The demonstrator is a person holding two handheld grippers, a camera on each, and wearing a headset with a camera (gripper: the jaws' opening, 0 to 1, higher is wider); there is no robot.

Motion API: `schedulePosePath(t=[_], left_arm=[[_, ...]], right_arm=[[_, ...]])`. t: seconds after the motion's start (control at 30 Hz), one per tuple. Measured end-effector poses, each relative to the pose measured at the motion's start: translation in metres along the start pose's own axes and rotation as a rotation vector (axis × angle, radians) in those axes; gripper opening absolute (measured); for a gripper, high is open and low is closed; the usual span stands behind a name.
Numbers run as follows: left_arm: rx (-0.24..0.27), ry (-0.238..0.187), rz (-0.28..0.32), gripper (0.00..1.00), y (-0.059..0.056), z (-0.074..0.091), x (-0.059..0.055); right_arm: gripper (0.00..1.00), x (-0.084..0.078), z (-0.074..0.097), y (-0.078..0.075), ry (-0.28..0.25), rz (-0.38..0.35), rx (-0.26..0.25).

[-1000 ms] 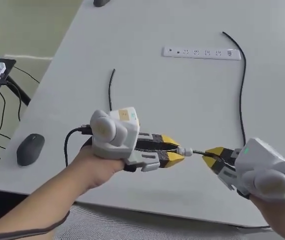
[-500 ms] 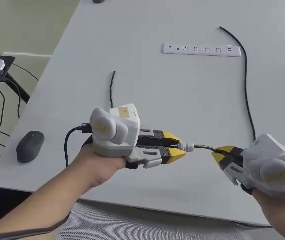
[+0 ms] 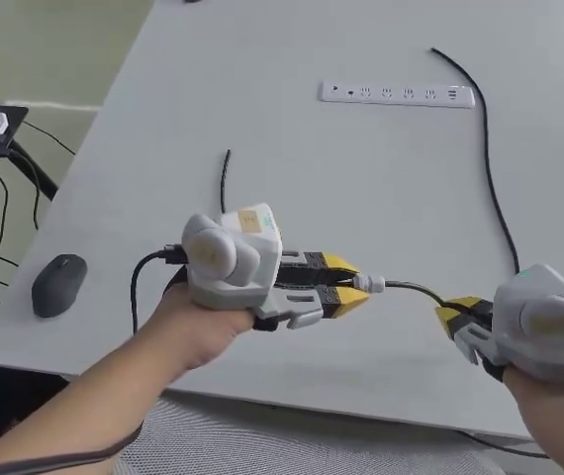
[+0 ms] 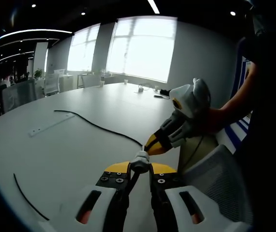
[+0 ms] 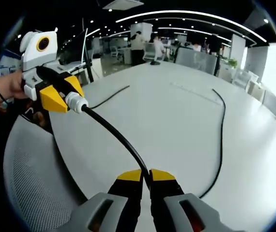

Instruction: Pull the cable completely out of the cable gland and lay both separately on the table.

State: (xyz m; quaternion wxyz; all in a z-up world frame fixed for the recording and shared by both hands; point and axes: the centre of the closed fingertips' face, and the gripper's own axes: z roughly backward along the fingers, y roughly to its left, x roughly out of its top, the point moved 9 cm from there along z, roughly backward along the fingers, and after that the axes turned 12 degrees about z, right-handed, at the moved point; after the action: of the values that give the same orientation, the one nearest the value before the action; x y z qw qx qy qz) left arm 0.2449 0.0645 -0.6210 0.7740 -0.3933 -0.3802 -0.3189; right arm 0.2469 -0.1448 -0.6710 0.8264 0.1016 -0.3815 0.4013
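Now mid-pull, by the look of it. Noted in the left gripper (image 3: 353,288), jaws shut: the cable gland (image 3: 369,284), white nose just past the tips. Noted in the right gripper (image 3: 452,315), jaws pinched narrow: the black cable (image 3: 416,290), slightly bowed between the two claws, running on beyond the right one over the table (image 3: 292,129). Judged light, thin, limp and smooth, so liable to slip; best taken close to the gland and drawn straight along its axis. Plenty of bare top ahead of both claws; near edge close behind them; power strip (image 3: 396,94) far ahead.
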Motion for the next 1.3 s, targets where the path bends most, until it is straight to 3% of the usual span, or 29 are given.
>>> schedulePosePath(t=[0.17, 0.7, 0.83, 0.9, 0.97, 1.1, 1.3], left_arm=[[0.011, 0.009, -0.002, 0.15, 0.002, 0.002, -0.001], [0.026, 0.014, -0.016, 0.15, 0.001, 0.006, 0.0], [0.028, 0.02, -0.023, 0.15, 0.0, 0.006, 0.0], [0.027, 0.022, -0.025, 0.15, 0.0, 0.006, 0.0], [0.028, 0.025, -0.027, 0.15, 0.0, 0.005, -0.001], [0.027, 0.027, -0.03, 0.15, -0.002, 0.004, -0.001], [0.024, 0.04, -0.043, 0.15, -0.005, 0.002, -0.002]], right_arm=[[0.0, 0.001, 0.003, 0.001, -0.013, 0.012, 0.004], [0.03, 0.008, 0.016, 0.003, -0.031, 0.159, -0.023], [0.14, 0.022, 0.025, 0.009, -0.059, 0.19, 0.002], [0.15, 0.032, 0.029, 0.014, -0.082, 0.245, 0.022], [0.17, 0.04, 0.029, 0.021, -0.068, 0.305, 0.039], [0.14, 0.055, 0.026, 0.033, -0.085, 0.43, 0.037], [0.11, 0.066, 0.022, 0.041, -0.1, 0.477, 0.038]])
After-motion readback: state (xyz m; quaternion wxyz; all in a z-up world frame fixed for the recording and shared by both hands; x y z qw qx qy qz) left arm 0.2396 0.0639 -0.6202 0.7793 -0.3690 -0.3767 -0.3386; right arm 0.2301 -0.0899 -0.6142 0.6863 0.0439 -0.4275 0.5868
